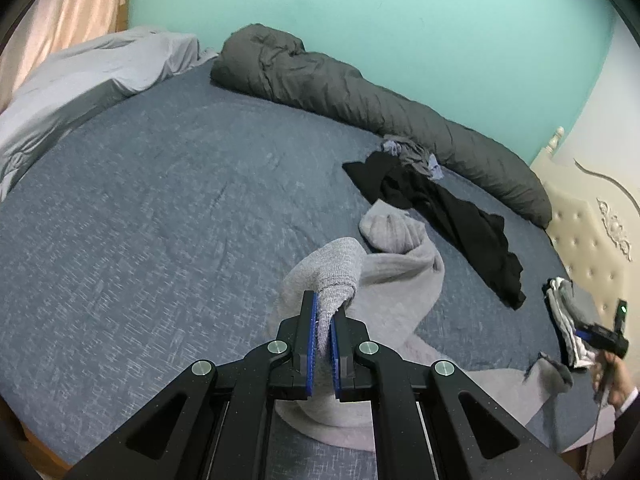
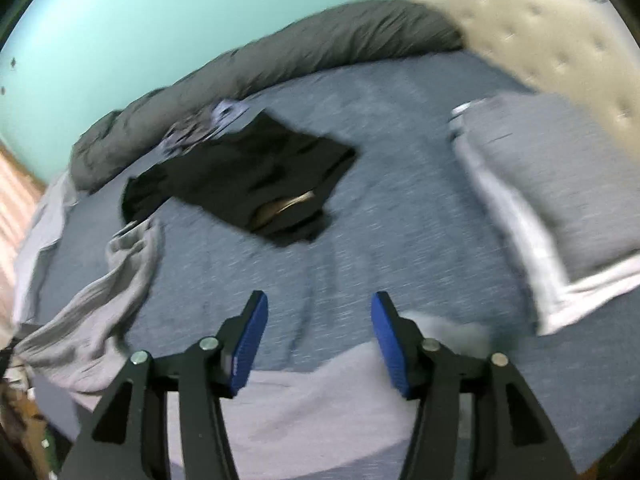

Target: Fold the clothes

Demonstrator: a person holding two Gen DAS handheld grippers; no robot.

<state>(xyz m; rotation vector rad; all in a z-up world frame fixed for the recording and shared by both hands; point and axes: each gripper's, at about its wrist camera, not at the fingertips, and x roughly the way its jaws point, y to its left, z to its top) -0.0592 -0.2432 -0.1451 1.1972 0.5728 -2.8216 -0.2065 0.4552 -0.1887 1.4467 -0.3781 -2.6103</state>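
On the blue bed (image 1: 160,200), a grey garment (image 1: 400,276) sprawls near the front edge beside a black garment (image 1: 440,208), its cuff pinched in the closed left gripper (image 1: 324,312), while the right gripper (image 2: 318,308) gapes empty.

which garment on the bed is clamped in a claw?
The light grey garment, pinched in the left claw; the black garment lies untouched.

No text, label, brand, number or sign can be read in either view — the clothes and bedding show only plain cloth, and the right wrist view is blurred.
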